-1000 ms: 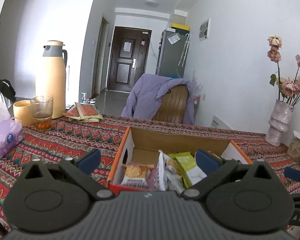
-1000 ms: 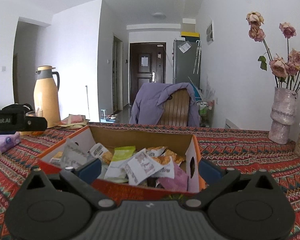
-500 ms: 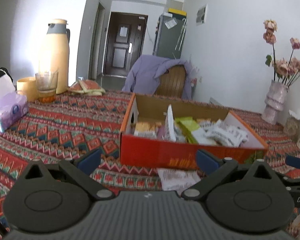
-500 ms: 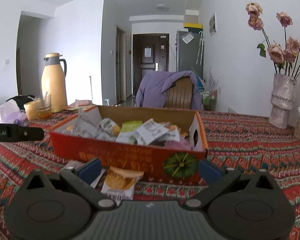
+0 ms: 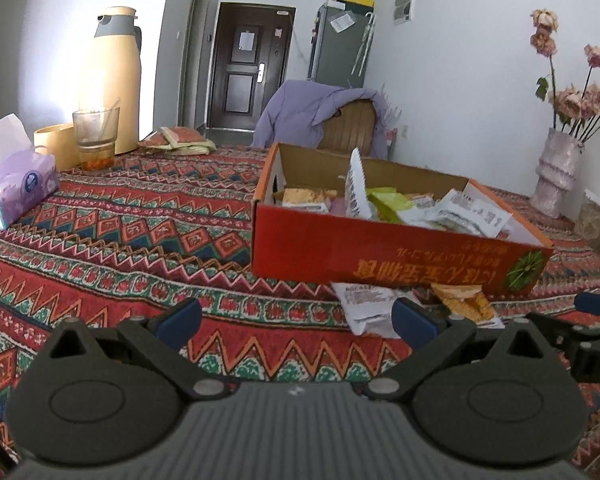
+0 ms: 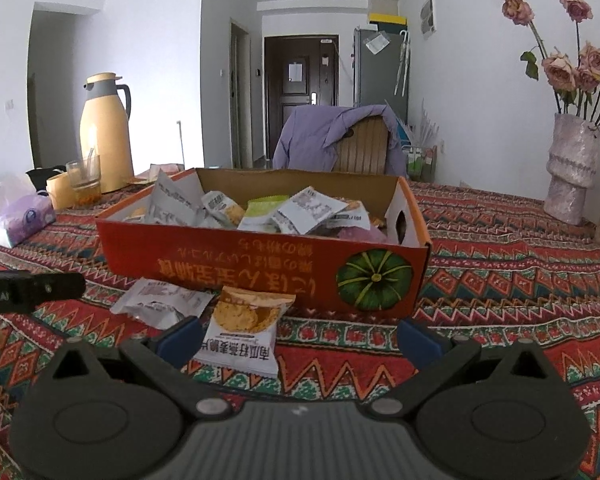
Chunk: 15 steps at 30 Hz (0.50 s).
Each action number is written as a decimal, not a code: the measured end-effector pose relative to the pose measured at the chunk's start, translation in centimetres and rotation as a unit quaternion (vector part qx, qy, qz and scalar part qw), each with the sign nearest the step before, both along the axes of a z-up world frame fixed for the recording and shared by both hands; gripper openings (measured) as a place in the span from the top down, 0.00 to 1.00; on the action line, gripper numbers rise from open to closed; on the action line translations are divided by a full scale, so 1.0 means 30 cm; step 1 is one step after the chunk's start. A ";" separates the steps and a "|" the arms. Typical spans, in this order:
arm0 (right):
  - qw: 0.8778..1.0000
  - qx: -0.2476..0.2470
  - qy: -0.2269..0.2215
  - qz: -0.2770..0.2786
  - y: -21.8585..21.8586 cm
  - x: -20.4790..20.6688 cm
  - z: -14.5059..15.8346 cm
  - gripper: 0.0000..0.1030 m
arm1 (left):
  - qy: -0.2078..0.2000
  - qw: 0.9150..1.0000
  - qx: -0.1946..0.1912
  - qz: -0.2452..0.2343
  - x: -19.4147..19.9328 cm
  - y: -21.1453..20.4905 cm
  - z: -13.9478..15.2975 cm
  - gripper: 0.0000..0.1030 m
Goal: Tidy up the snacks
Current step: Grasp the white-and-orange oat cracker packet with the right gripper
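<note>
Your orange snack box sits mid-table, stuffed with packets. Two strays lie just in front: an orange cracker pack and a silvery packet. Open tablecloth to its left. Left gripper and right gripper are both spread wide, holding nothing.

Two hand-held grippers are seen from behind — the left gripper and the right gripper, each built of matte black plastic. Blue fingertip pads, silver pivot screws, round embossed discs and a ribbed grey centre panel are shown.
</note>
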State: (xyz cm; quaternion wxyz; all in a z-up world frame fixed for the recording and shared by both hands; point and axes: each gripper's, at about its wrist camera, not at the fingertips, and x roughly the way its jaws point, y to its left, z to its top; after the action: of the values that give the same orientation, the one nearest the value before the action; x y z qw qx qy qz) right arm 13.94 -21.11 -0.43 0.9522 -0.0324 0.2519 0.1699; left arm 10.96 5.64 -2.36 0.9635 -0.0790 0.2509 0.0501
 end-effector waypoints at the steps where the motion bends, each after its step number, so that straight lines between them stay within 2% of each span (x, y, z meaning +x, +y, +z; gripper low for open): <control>1: 1.000 -0.002 0.003 0.001 0.006 0.005 -0.001 0.00 | 0.000 1.000 -0.005 -0.002 0.001 0.004 0.000 0.00; 5: 1.000 -0.019 0.012 0.004 0.043 0.030 -0.004 0.00 | -0.001 1.000 -0.009 -0.004 -0.002 0.009 0.000 0.00; 9: 0.998 -0.040 0.045 0.001 0.084 0.087 -0.012 0.00 | 0.002 1.000 -0.009 -0.003 -0.001 0.010 -0.002 0.00; 15: 0.996 -0.035 0.085 0.006 0.133 0.164 -0.042 0.00 | 0.004 1.000 -0.012 -0.001 0.001 0.013 -0.003 0.00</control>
State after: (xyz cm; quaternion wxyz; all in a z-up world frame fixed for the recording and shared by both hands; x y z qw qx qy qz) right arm 18.86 -17.13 -1.67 0.9246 -0.0522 0.3377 0.1685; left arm 10.98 6.03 -2.45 0.9615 -0.0897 0.2557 0.0464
